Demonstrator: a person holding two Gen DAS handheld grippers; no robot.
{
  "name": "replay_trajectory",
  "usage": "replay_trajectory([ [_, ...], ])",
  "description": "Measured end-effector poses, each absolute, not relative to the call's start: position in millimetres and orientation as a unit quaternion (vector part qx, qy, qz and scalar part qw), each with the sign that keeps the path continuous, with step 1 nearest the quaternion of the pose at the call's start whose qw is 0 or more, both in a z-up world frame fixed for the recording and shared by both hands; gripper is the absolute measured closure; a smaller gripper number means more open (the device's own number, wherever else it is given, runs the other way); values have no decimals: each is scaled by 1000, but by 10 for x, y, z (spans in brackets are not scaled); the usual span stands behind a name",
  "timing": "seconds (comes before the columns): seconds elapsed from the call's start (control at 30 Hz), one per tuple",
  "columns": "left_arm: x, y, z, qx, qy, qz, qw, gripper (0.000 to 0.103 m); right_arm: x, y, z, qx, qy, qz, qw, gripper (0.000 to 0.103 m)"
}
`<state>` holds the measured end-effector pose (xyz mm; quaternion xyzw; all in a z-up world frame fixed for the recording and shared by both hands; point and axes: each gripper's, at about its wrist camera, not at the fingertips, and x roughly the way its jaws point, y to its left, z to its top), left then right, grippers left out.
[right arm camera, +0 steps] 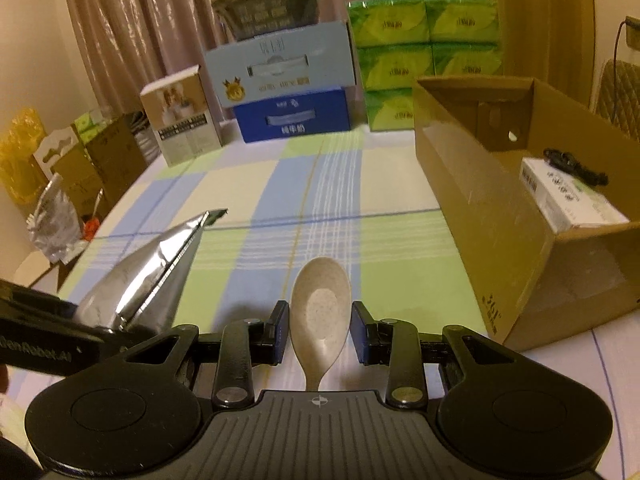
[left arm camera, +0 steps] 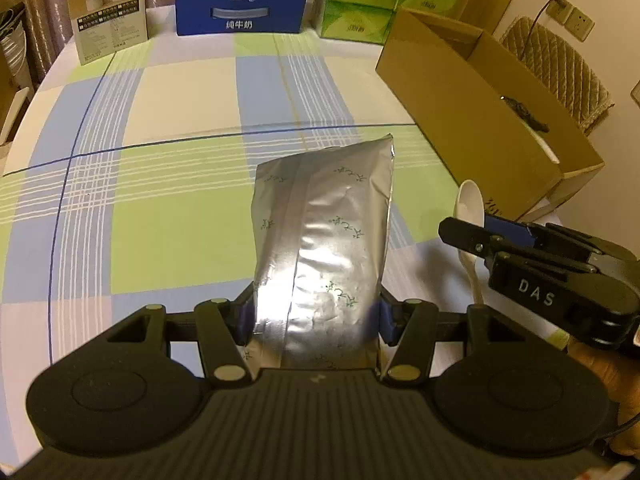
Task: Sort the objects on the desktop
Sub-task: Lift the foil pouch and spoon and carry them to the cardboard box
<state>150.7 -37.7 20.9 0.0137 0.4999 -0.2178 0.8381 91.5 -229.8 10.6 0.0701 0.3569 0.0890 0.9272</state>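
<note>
Nearest my left camera: left claw (left arm camera: 316, 320) clamped on the lower part of a silver foil pouch (left arm camera: 324, 232), blue pads pressing both sides. The pouch stands up out of the claw, lifted clear of the checked surface (left arm camera: 168, 92).

Right claw (right arm camera: 320, 332) grips a beige spoon (right arm camera: 320, 304) low on the bowl, where it narrows to the handle; bowl faces up, handle runs back under the camera. Spoon also off the surface.

In the left view the right claw sits just beside the pouch, toward the surface's right edge.

Open cardboard box (right arm camera: 492, 216) stands along the right edge; inside it I see a white carton (right arm camera: 568, 196) with a black item (right arm camera: 576, 166) on top.

Packaged boxes and green tissue packs (right arm camera: 424, 60) line the far edge.
</note>
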Motion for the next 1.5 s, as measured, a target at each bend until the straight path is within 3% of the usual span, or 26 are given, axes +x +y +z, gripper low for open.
replay_trajectory([
  [0.43,1352,-668,551,-6,475,-239,847,51,786,-2711,640,81,308,52,947,73],
  [0.97,1559,-1769,1057,-18,452,-289,844,51,963,-3707,1293,67,256,10,964,73],
  [1.5,2033,-2932,1111,-40,452,-301,839,51,1592,-4625,1353,40,263,-13,964,73],
])
